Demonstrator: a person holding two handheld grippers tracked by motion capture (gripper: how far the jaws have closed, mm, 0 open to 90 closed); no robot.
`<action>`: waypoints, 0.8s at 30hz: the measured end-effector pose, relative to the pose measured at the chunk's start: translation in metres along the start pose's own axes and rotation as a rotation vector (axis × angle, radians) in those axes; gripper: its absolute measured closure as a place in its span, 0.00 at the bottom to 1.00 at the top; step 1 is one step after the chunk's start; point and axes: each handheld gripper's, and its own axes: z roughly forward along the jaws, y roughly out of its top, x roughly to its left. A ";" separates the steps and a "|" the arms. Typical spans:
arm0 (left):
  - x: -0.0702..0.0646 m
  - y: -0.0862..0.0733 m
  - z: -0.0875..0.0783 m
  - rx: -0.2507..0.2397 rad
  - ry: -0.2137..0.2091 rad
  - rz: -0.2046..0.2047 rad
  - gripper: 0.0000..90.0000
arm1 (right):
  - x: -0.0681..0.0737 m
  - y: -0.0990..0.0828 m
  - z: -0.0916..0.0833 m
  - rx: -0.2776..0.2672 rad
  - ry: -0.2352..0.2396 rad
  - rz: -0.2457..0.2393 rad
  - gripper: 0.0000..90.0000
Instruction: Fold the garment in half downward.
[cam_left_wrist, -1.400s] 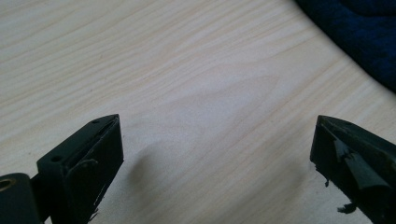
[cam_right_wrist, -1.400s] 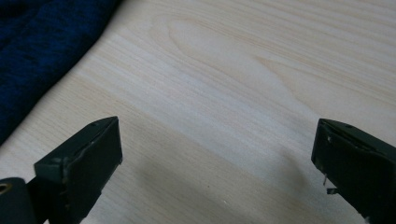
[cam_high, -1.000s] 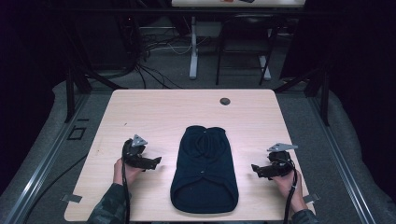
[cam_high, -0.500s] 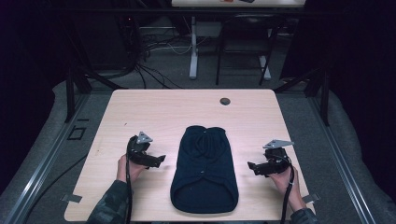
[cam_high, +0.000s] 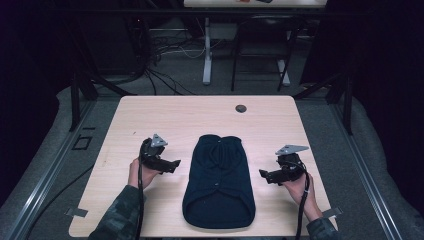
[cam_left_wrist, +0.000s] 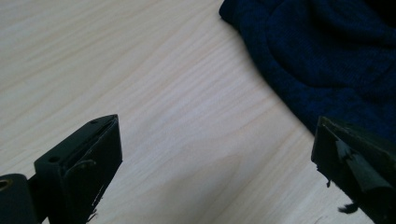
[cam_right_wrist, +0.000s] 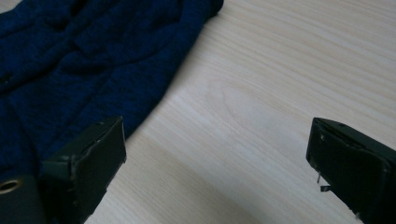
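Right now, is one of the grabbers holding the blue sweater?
No, the left gripper and right gripper sit open on either side of the sweater, not touching it.

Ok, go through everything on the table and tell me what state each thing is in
Dark navy knitted garment: lying flat, folded, mid-table, held by neither tool.
Left tool: jaws wide open, beside the garment's left edge, not touching it.
Right tool: jaws wide open, beside the garment's right edge, holding nothing.
Light wooden table: its small round dark insert sits uncovered near the far edge.
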 end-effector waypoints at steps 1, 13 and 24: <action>0.000 0.002 0.001 -0.002 -0.004 0.000 0.02 | 0.001 0.003 0.000 0.007 0.003 -0.003 0.05; -0.005 0.026 0.008 -0.007 -0.024 0.028 0.03 | 0.012 0.028 0.009 -0.003 0.035 -0.042 0.05; -0.008 0.043 0.023 0.001 -0.055 0.028 0.03 | 0.012 0.042 0.021 0.012 0.062 -0.050 0.06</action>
